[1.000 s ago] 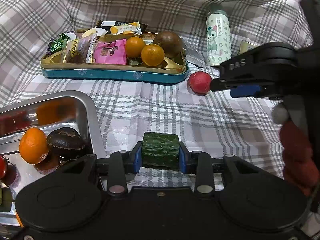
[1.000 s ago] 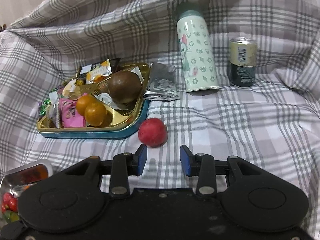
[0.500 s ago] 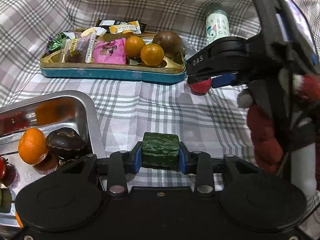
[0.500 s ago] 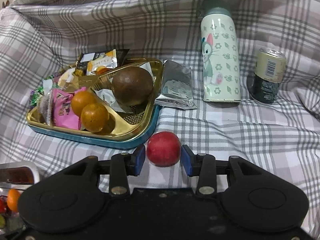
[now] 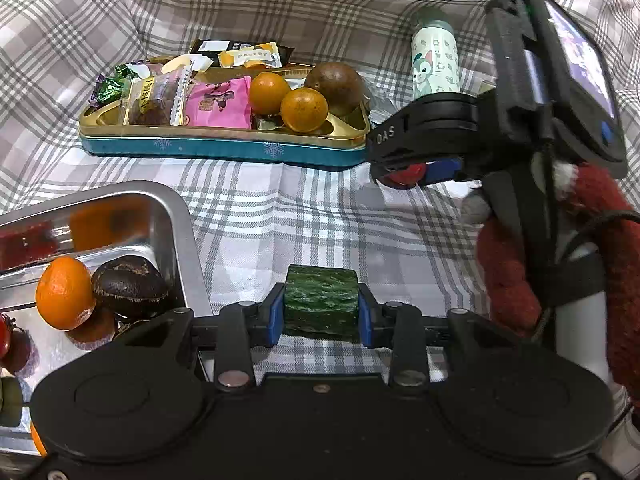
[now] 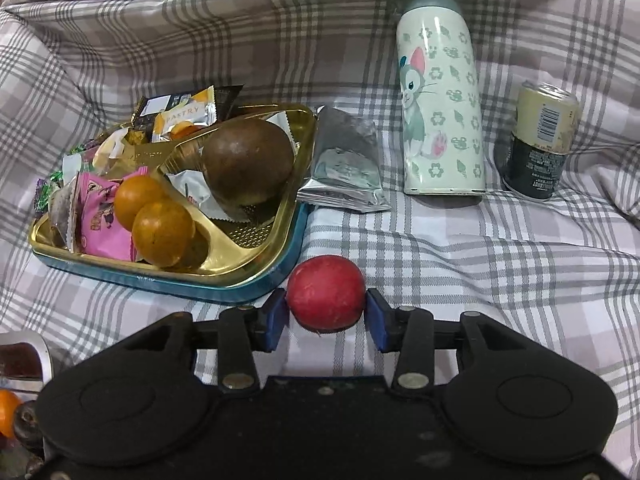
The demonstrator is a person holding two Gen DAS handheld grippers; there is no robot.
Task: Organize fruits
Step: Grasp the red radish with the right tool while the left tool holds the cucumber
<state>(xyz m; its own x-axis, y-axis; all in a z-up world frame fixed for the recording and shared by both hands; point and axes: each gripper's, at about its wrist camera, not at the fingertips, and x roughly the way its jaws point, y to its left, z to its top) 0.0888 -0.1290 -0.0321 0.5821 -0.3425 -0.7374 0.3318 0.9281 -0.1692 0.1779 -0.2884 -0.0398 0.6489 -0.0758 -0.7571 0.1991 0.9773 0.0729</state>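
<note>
A grey-and-white plaid cloth (image 6: 460, 248) covers everything, rising in rumpled folds behind, perhaps over a sofa back.

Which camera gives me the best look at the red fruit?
The right wrist view: the red fruit sits whole and close between the opening jaws of the right gripper. In the left wrist view only a red sliver shows under that gripper.

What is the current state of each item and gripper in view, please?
Left gripper: shut on the cucumber piece.
Right gripper: fingers opening, red fruit between them on the cloth.
Gold tin: open, holding snacks and fruit.
Cat bottle: upright, capped.
Can: upright.
Steel tray: holding an orange and a chestnut.
</note>
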